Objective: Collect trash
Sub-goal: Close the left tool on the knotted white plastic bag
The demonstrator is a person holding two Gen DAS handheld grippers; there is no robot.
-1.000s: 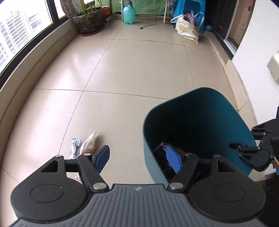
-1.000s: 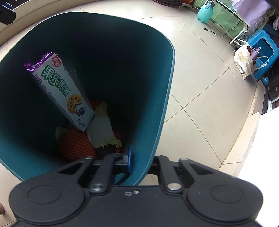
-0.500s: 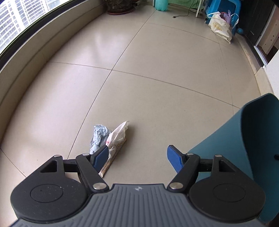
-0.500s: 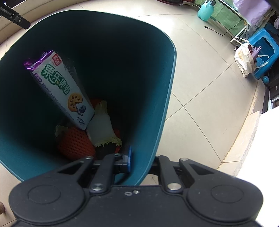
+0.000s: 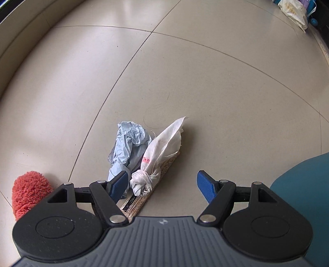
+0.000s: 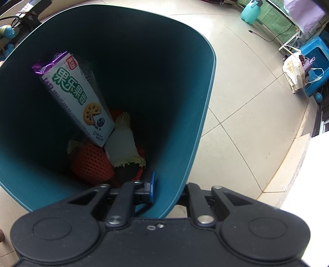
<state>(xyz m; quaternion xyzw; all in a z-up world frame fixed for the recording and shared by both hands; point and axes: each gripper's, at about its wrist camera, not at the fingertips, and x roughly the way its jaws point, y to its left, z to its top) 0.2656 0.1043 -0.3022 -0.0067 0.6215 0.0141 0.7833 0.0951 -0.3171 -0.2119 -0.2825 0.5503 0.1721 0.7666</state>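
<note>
left gripper (image 5: 163,185): black two-finger tool with blue pads, fingers spread wide, gripping nothing, low over the floor
left pad (image 5: 118,185): sits in front of the lower end of the blue wad, just left of the white knot; contact cannot be told
trash pile: crumpled pale blue plastic wad (image 5: 128,146), knotted white plastic bag with red print (image 5: 162,151), flat printed beige wrapper strip (image 5: 148,190) under the bag; all three touch, lying on the beige glossy floor tiles (image 5: 205,82) between the spread fingers, nearer the left one
right gripper (image 6: 167,190): fingers clamped on the rim wall of the dark teal plastic trash bin (image 6: 181,86), blue pad inside the wall, other finger outside
bin in left view: teal edge at lower right, well apart from the pile
bin contents: white and green cookie box with purple end (image 6: 76,98) leaning tilted against the inner wall; orange foam fruit net (image 6: 90,162) and white foam net with yellow frayed edges (image 6: 123,147) at the bottom, touching
red fuzzy item (image 5: 28,191): lower left on the floor, near the gripper body
white tote bag (image 6: 294,71): far side of the floor, beside a blue plastic stool (image 6: 316,51)
teal spray bottle (image 6: 249,11): far edge, top
</note>
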